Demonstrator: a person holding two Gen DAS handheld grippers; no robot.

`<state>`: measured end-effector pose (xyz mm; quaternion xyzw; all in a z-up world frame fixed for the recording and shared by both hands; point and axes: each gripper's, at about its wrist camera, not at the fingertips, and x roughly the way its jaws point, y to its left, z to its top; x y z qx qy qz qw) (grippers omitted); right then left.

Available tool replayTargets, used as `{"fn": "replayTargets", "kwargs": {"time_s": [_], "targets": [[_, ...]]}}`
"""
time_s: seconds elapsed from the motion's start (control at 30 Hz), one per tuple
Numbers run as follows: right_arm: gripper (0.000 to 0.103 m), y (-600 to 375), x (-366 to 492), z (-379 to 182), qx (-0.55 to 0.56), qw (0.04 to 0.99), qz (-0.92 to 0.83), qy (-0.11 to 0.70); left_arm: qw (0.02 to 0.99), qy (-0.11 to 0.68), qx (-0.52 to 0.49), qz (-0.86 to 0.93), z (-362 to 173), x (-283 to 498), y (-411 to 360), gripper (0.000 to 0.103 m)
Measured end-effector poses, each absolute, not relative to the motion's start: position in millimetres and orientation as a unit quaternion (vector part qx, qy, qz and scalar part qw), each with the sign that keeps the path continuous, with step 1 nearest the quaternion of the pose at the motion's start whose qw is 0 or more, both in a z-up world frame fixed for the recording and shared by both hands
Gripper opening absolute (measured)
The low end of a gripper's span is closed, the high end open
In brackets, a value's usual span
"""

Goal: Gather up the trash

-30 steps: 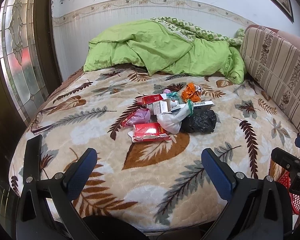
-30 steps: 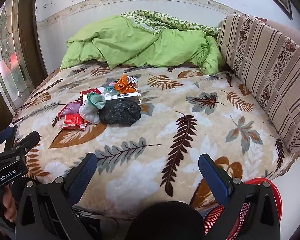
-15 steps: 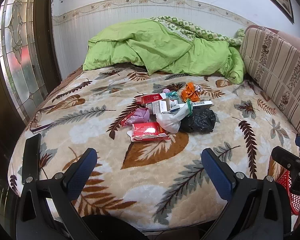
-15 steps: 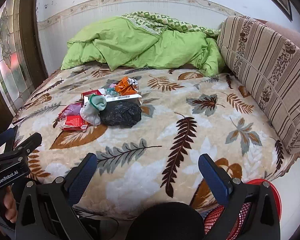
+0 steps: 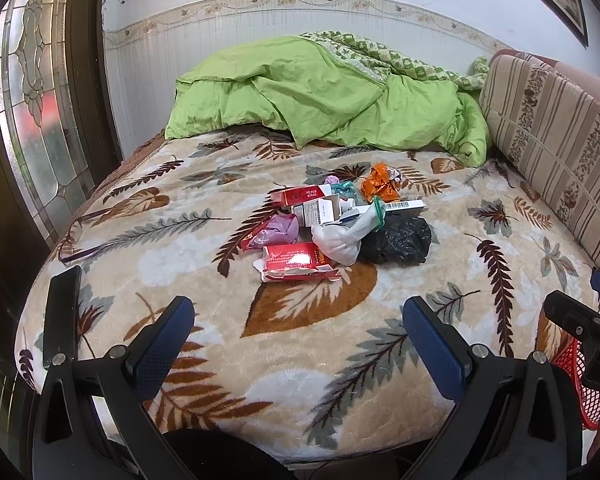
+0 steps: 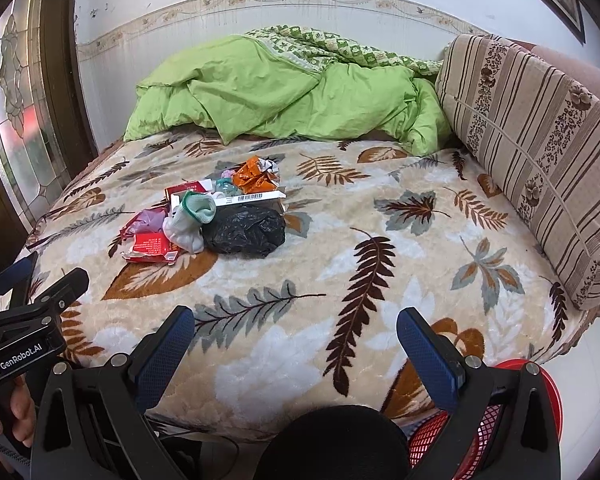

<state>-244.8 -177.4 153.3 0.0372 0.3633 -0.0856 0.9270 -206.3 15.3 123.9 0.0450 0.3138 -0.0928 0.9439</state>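
A heap of trash lies mid-bed: a torn red carton (image 5: 296,266) (image 6: 150,246), a white bag (image 5: 340,240) (image 6: 186,230), a black plastic bag (image 5: 396,240) (image 6: 244,230), an orange wrapper (image 5: 380,184) (image 6: 254,174), a red box (image 5: 306,195) and a pink bag (image 5: 276,230). My left gripper (image 5: 298,334) hangs open over the bed's near edge, well short of the heap. My right gripper (image 6: 296,338) is open too, further right, with nothing between its fingers. A red mesh basket (image 6: 496,412) (image 5: 576,384) stands on the floor by the bed's near right corner.
A leaf-patterned blanket (image 5: 180,248) covers the bed. A crumpled green duvet (image 5: 320,96) lies at the far end, a striped cushion (image 6: 540,132) along the right side. A stained-glass door (image 5: 32,92) stands at the left. A hand (image 6: 16,412) holds the left gripper's handle.
Both views have shifted only slightly; the grippers stay open at the bed's near edge and the trash has not moved.
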Motion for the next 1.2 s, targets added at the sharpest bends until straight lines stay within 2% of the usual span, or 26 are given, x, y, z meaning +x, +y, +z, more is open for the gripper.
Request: {"fn": "replayTargets", "kwargs": {"time_s": [0.2,0.6,0.67,0.7,0.87,0.93,1.07,1.17,1.2], "targets": [[0.102,-180.5,-240.7,148.2,0.048,0.925,-0.077,0.37,0.938,0.335,0.032,-0.088,112.8,-202.5,19.4,0.103],[0.099,-189.5,-220.4,128.3,0.089,0.913,-0.039,0.396,0.887,0.448,-0.084,-0.077,81.1,-138.2,71.3,0.102],[0.099,-190.4,-217.3,126.7,0.099,0.912,-0.031,0.397,0.876,0.462,-0.112,-0.085,78.5,-126.8,76.6,0.096],[0.099,-190.6,-215.3,126.2,0.101,0.911,-0.03,0.397,0.871,0.467,-0.125,-0.089,77.7,-120.9,77.8,0.089],[0.099,-187.6,-210.9,123.7,0.098,0.912,-0.029,0.398,0.845,0.489,-0.192,-0.103,68.4,-90.9,79.8,0.081],[0.099,-187.5,-210.3,121.7,0.098,0.911,-0.028,0.4,0.83,0.499,-0.221,-0.111,61.6,-78.3,77.7,0.069],[0.099,-190.0,-210.1,118.9,0.096,0.91,-0.032,0.402,0.8,0.524,-0.268,-0.119,45.7,-59.2,67.4,0.062],[0.099,-193.5,-210.1,118.3,0.097,0.91,-0.035,0.401,0.804,0.523,-0.261,-0.108,39.1,-47.2,56.4,0.043],[0.099,-194.3,-209.7,118.0,0.098,0.911,-0.035,0.4,0.805,0.524,-0.259,-0.106,36.5,-42.8,53.9,0.032]]}}
